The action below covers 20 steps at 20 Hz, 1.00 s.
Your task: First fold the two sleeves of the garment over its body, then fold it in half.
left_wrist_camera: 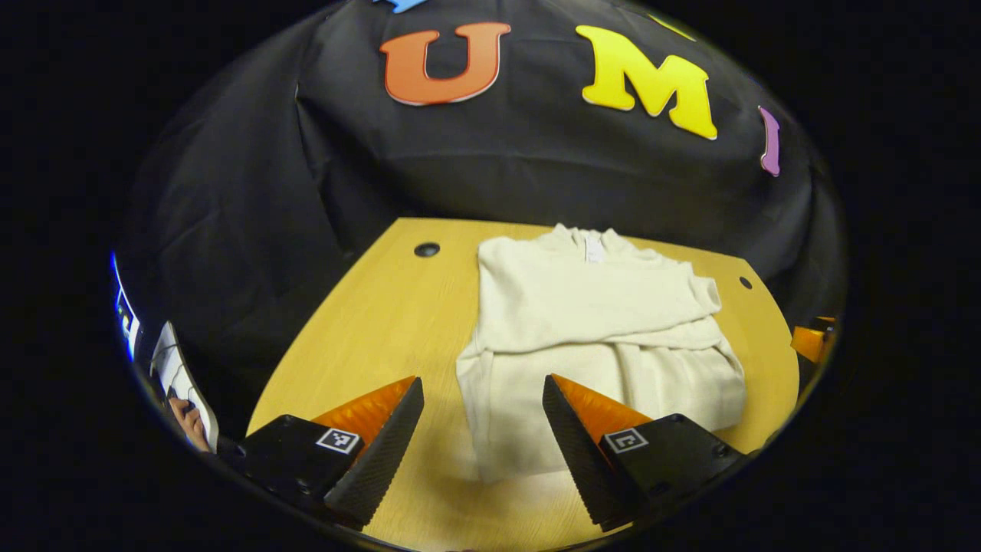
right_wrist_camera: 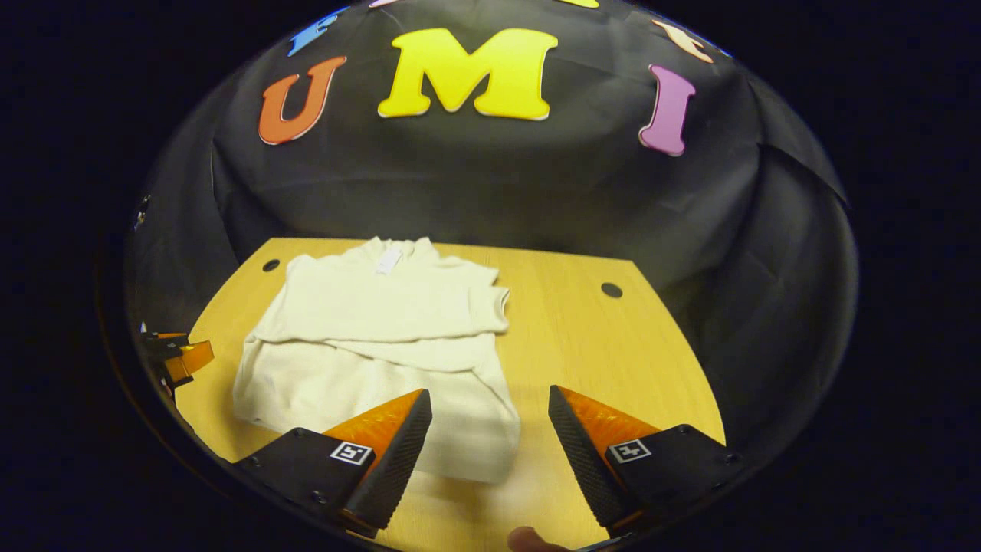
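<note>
Both tools gape wide, holding nothing. Left tool [left_wrist_camera: 483, 429] hovers at the shirt's [left_wrist_camera: 598, 345] near-left corner; the right tool [right_wrist_camera: 490, 441] hovers at its near-right corner. Shirt lies on the table [left_wrist_camera: 368, 322] toward 12 o'clock, collar far, hem near, both sleeves lying across the body. Neither tool is clearly nearer. No containers visible.

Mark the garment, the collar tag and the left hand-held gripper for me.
garment [left_wrist_camera: 582, 307]: left gripper view, on the sleeves folded over its body.
collar tag [right_wrist_camera: 388, 261]: right gripper view, on the label at the neckline.
left hand-held gripper [left_wrist_camera: 483, 406]: left gripper view, midway between its open fingertips.
</note>
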{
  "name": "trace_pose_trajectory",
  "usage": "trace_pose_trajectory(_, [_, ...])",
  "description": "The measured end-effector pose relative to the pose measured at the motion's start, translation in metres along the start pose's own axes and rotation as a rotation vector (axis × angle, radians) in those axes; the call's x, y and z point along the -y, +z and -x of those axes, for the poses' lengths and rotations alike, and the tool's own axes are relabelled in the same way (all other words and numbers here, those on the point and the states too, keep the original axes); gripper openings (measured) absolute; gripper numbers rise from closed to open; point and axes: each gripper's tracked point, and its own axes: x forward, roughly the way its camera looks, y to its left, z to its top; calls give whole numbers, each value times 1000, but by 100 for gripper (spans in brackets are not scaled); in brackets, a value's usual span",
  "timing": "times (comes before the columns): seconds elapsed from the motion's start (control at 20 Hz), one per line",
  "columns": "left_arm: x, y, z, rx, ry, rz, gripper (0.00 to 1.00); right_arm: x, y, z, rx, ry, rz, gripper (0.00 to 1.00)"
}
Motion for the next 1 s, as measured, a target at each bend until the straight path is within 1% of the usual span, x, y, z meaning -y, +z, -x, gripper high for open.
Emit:
trace_pose_trajectory(0.1, [7,-36,-10,-151,-26,60,99,-5,-27,-16,-84,25,5,95])
trace_pose_trajectory(0.15, [6,-49,-14,-204,-23,79,99,-8,-39,-23,-131,40,12,95])
trace_pose_trajectory(0.25, [5,-55,-27,-239,-17,100,99,-11,-57,-36,-199,58,27,95])
trace_pose_trajectory(0.35, [4,-69,-37,-308,-13,97,99,-8,-72,-48,-256,56,25,95])
trace_pose_trajectory(0.4, [5,-75,-39,-347,-9,103,100,-3,-80,-54,-289,42,22,95])
trace_pose_trajectory(0.5, [9,-88,-46,-419,-4,110,99,0,-93,-65,-351,32,7,96])
trace_pose_trajectory(0.6, [8,-92,-53,-453,10,83,99,0,-101,-73,-401,39,-14,95])
trace_pose_trajectory(0.7, [9,-93,-56,-479,13,46,97,6,-117,-78,-491,8,-19,95])
trace_pose_trajectory(0.75, [9,-91,-58,-486,10,22,97,4,-125,-79,-530,9,-24,95])
trace_pose_trajectory(0.85, [11,-91,-62,-514,2,2,97,2,-130,-82,-570,12,-34,96])
trace_pose_trajectory(1.0, [12,-87,-66,-543,-32,-66,97,0,-129,-84,-609,17,-60,96])
